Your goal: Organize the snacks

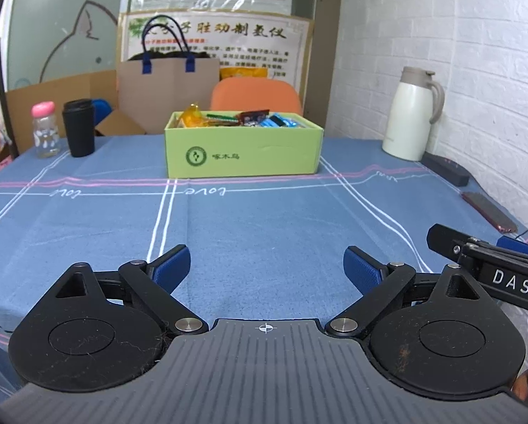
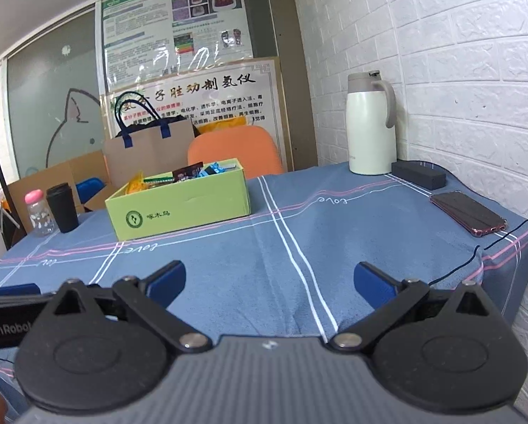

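Tablecloth, left wrist view: blue checked cloth (image 1: 264,219) is covering the whole table, bare between box and camera.
Box: green snack box (image 1: 242,148) is sitting at the far middle of the cloth; wrapped snacks (image 1: 242,119) are poking above its rim, their labels too small to read.
Left gripper (image 1: 266,268): blue pads are standing wide apart over bare cloth, gripping nothing.
Right gripper (image 1: 490,265): it is intruding at the right edge, mostly cut off.
Far edge: black cup (image 1: 79,127) and pink-capped bottle (image 1: 45,130) are standing left, white flask (image 1: 410,115) right.
Tablecloth, right wrist view: same cloth (image 2: 299,233) is draping over the right-hand corner.
Box: green carton (image 2: 179,201) is resting far left, contents partly hidden by its wall.
Right gripper (image 2: 269,281): jaws are gaping, empty.
Phone (image 2: 468,213): it is lying near the right edge, beside a black case (image 2: 419,175).
Left gripper (image 2: 6,312): only a sliver is showing at the left edge.
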